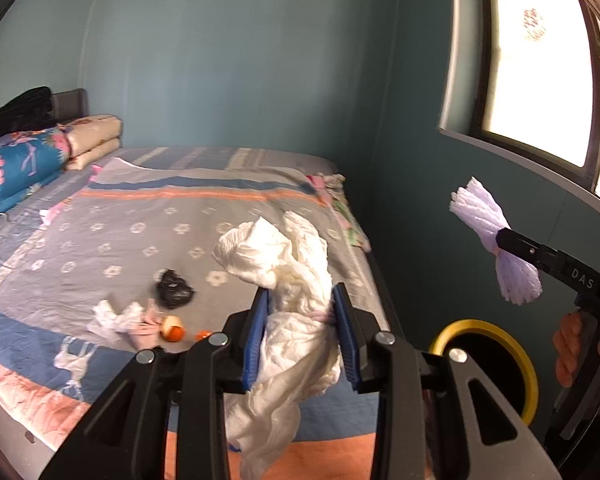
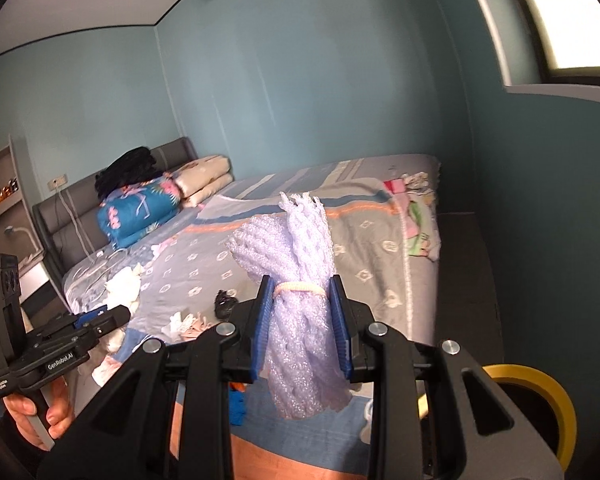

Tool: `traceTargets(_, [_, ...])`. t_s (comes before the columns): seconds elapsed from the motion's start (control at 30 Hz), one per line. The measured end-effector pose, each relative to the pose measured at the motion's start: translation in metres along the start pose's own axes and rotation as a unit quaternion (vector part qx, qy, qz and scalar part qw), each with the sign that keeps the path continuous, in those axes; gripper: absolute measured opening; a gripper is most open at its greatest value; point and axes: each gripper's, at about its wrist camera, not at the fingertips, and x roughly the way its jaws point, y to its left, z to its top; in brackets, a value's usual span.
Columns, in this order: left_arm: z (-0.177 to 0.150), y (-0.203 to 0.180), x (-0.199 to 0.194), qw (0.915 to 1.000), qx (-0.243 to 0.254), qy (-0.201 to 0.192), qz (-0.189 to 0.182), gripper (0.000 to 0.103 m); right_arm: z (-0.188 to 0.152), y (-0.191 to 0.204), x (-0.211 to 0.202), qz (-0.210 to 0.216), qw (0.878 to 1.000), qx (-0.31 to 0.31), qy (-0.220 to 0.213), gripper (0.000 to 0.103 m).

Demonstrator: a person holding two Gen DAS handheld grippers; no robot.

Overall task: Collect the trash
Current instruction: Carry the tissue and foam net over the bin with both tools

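My left gripper (image 1: 300,312) is shut on a crumpled white plastic bag (image 1: 284,264) and holds it above the bed's near edge. My right gripper (image 2: 300,312) is shut on a bundle of white foam netting (image 2: 292,248) tied with a rubber band; it also shows in the left wrist view (image 1: 496,240), held in the air above a yellow-rimmed bin (image 1: 496,364). On the bedspread lie a black crumpled bag (image 1: 174,288), white tissue (image 1: 112,316), and orange peel (image 1: 172,330).
The bed (image 1: 140,220) carries folded quilts (image 1: 20,164) and pillows by the headboard. Small clothes (image 2: 416,208) lie at its far right edge. The bin (image 2: 540,400) stands on the dark floor between bed and blue wall, under a window (image 1: 540,80).
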Motion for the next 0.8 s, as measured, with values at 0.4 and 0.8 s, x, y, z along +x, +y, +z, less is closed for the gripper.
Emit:
traceTargets(0.4, [-0.010, -0.075, 0.039, 0.9951, 0.027, 0.043, -0.085, 0.031, -0.021, -0.065, -0.029, -0.044, 0.997, 0.056, -0.001, 0.027])
traceTargets(0.8, [-0.027, -0.139, 0.091, 0.9805, 0.069, 0.112, -0.146, 0.031, -0.047, -0.114, -0.044, -0.079, 0.990, 0.114, 0.003, 0.028])
